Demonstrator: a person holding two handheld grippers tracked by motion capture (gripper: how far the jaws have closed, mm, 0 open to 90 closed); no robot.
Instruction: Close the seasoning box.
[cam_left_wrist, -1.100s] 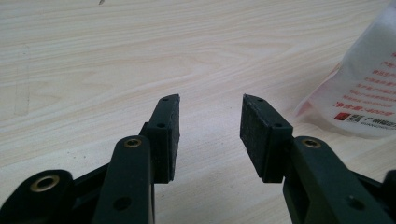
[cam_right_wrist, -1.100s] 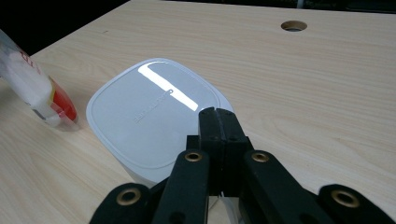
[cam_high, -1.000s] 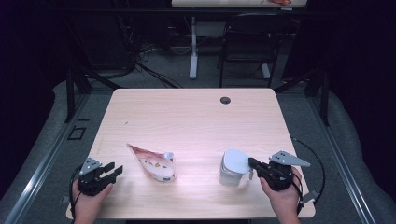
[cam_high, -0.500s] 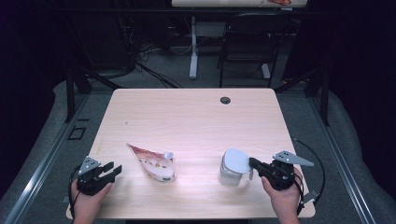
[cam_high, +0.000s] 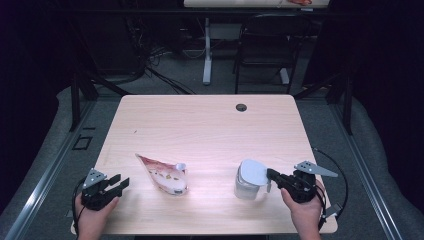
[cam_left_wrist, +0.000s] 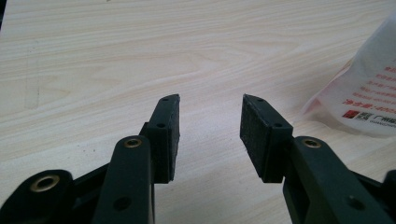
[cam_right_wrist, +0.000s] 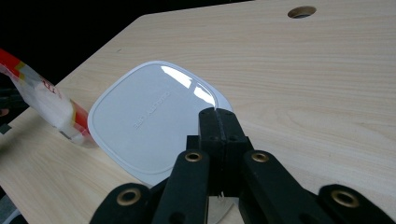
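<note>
A white container with a rounded square lid stands at the table's front right. My right gripper is shut, and its tips rest over the lid's near corner. A pale sliver shows low between the jaws; I cannot tell whether it is pinched. A clear pouch with red print lies at the front left, also seen at the left edge of the right gripper view. My left gripper is open just above the bare wood, with the pouch a short way to its right.
The light wooden table has a cable hole near its far edge. Behind the table, a dark chair and desk legs stand on the floor. Cables trail from both grippers off the front corners.
</note>
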